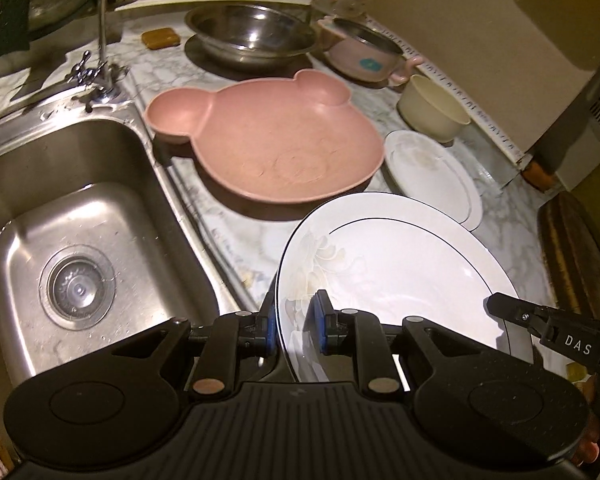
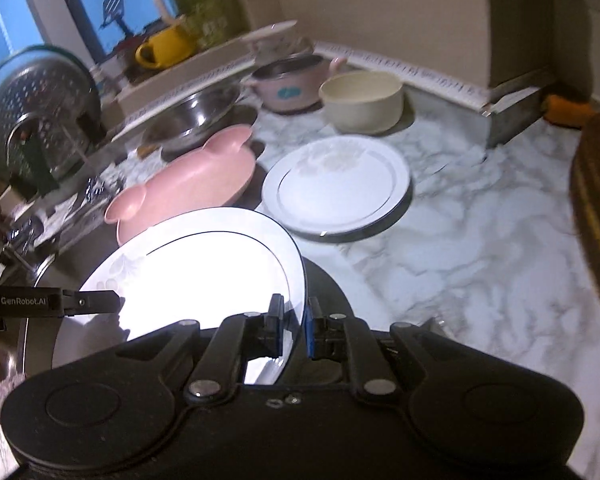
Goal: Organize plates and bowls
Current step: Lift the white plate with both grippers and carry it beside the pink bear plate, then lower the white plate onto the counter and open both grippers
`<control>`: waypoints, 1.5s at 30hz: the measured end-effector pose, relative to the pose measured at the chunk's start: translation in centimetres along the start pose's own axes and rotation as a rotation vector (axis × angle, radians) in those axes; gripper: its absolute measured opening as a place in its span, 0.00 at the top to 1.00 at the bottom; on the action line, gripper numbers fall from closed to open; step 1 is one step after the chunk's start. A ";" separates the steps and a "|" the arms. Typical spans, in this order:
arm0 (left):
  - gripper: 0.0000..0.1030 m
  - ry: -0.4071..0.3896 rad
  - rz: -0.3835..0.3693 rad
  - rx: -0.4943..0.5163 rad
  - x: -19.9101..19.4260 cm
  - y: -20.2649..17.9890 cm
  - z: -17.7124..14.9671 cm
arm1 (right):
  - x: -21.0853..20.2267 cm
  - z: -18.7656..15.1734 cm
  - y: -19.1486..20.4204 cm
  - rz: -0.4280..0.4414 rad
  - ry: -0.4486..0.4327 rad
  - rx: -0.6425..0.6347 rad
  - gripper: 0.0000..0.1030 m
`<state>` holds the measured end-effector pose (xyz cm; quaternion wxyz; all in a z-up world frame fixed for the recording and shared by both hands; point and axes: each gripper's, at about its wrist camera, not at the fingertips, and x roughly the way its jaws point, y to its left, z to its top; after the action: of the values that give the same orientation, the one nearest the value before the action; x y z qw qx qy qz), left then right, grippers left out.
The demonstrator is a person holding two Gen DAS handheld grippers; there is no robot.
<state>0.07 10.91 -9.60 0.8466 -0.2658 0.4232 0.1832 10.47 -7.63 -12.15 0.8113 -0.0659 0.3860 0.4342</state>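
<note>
Gripping a big white plate (image 1: 392, 276) w/ both tools right now. Left hand-held gripper (image 1: 296, 320) is pinching the plate's near-left rim, blue pads either side of the edge. Right hand-held gripper (image 2: 294, 330) is clamped on the opposite rim, same deal, one finger above and one below. From the left cam I can see the right tool's black finger tip poking in at the plate's far side; from the right cam, the left tool's arm shows at the plate's left edge.

Plate is tilted, held up off the table (image 2: 480, 240), near the front edge, just right of the sink (image 1: 80, 240). Thin dark ring line and a faint floral print on it.

Beyond it: pink bear-shaped plate (image 1: 268, 140) sits flat on the marble table, just beside the sink rim. Second white plate (image 2: 336, 184), same pattern, lies flat to the right of the pink one, close but can't tell if touching. Cream bowl (image 2: 362, 100) upright behind that plate. Pink handled bowl (image 2: 288, 84) w/ steel liner next to the cream one, toward the wall. Steel bowl (image 1: 248, 34) sits behind the pink plate.

Faucet (image 1: 102, 44) stands at the sink's back corner. Metal colander (image 2: 36, 108) is on the far left in the right cam.
</note>
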 end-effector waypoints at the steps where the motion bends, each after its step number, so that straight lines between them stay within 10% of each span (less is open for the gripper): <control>1: 0.83 0.003 0.002 0.002 0.2 0.1 -0.1 | 0.3 -0.2 0.1 0.004 0.008 -0.003 0.89; 36: 0.82 0.064 -0.023 -0.004 2.8 1.2 -0.3 | 4.6 0.8 -1.3 0.050 0.079 -0.041 0.87; 45: 0.70 0.042 -0.007 0.080 1.4 0.6 0.3 | 4.2 1.2 -0.9 0.013 0.102 -0.083 0.63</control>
<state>0.75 11.67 -10.73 0.8482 -0.2368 0.4469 0.1576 13.23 -4.92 -14.41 0.7843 -0.1190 0.4090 0.4511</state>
